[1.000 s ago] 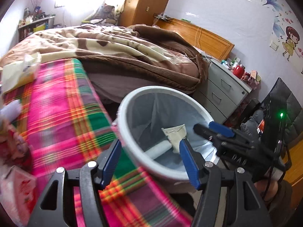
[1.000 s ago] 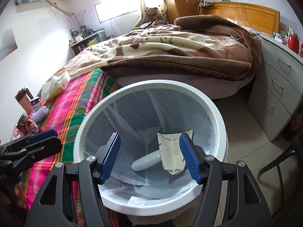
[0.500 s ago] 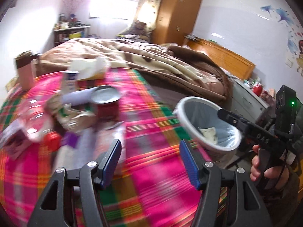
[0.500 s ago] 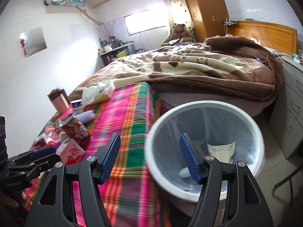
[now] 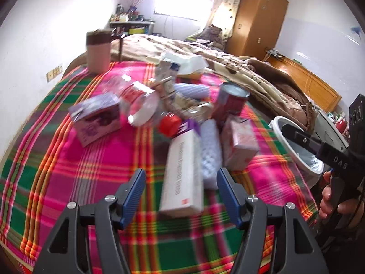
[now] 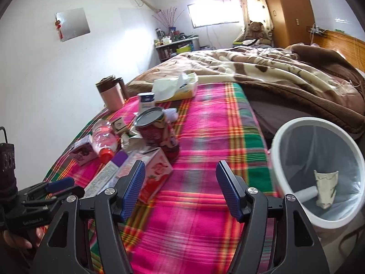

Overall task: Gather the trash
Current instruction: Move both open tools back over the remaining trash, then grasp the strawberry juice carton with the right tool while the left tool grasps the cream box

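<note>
Left gripper [image 5: 180, 191], blue-padded jaws spread wide and holding nothing, hangs low over a heap of trash on a pink-and-green plaid cloth [image 5: 95, 166]. Directly ahead, its near end between the jaws, lies a long white carton w/ purple end flap [image 5: 182, 171]; a white bubble-textured packet [image 5: 211, 150] lies alongside it to the right, then a pink juice box [image 5: 239, 146]. Farther back: a red tin can w/ silver lid [image 5: 230, 102], a clear plastic bottle w/ red cap [image 5: 146, 109] on its side, and a purple box [image 5: 95, 118] off to the left.

Right gripper [image 6: 180, 191], jaws also apart and empty, hovers above bare cloth between the heap and a white round bin w/ clear liner [image 6: 282, 164] at the cloth's right edge. Inside the bin, a crumpled beige wrapper [image 6: 325, 188] rests against a white tube-shaped item [image 6: 305, 193].

At the far end of the cloth stand a pink tumbler w/ brown lid [image 6: 111, 97] and a yellow tissue box [image 6: 178, 89]. Beyond: a bed w/ brown-and-cream blanket [image 6: 273, 68], teddy bear [image 6: 255, 28], wooden wardrobe [image 5: 257, 20], bright window [image 6: 214, 12], white walls. Left view is motion-blurred; print on the carton unreadable.
</note>
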`<state>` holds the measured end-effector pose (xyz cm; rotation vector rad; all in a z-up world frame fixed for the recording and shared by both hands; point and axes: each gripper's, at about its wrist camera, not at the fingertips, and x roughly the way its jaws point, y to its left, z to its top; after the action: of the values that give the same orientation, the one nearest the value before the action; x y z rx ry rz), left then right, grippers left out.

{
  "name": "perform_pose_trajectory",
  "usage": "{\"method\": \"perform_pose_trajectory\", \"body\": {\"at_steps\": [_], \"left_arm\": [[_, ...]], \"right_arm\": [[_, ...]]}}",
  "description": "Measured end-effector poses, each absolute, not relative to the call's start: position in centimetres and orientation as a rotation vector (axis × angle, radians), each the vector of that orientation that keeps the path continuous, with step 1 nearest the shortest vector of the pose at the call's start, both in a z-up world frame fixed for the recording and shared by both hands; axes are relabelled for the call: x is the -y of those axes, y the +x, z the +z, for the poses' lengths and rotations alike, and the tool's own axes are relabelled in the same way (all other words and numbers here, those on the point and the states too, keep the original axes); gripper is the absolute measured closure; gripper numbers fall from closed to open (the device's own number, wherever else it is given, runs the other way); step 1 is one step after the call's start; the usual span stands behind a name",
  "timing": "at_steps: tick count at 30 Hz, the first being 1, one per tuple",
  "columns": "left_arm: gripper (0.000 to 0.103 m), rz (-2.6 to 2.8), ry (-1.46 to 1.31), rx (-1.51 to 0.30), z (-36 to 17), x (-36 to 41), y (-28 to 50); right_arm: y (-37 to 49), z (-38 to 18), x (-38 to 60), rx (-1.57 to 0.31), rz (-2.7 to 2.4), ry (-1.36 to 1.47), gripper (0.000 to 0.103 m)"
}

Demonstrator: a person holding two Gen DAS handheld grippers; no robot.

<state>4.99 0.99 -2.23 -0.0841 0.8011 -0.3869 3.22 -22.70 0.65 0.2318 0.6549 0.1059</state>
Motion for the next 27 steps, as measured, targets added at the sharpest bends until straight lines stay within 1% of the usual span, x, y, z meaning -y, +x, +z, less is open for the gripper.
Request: {"method": "perform_pose_trajectory", "body": {"at_steps": [8,14,27], "left_arm": [[0.034,-0.415,-0.157,-0.86,-4.0,-2.6,6.2],[0.033,-0.45,-0.188,-0.892,-4.6,-2.3,7.7],[0.033,-0.453,-0.158,-0.907,-4.7,-1.3,9.3]], "right_arm": [[5.5,-0.8,19.2,-0.727,0.136,0.228,0.037],[7.0,-1.5,18.0,-0.767,0.129,0.245,0.037],[8.3,-2.1,17.0,-0.817,0.147,0.272,0.035]]}}
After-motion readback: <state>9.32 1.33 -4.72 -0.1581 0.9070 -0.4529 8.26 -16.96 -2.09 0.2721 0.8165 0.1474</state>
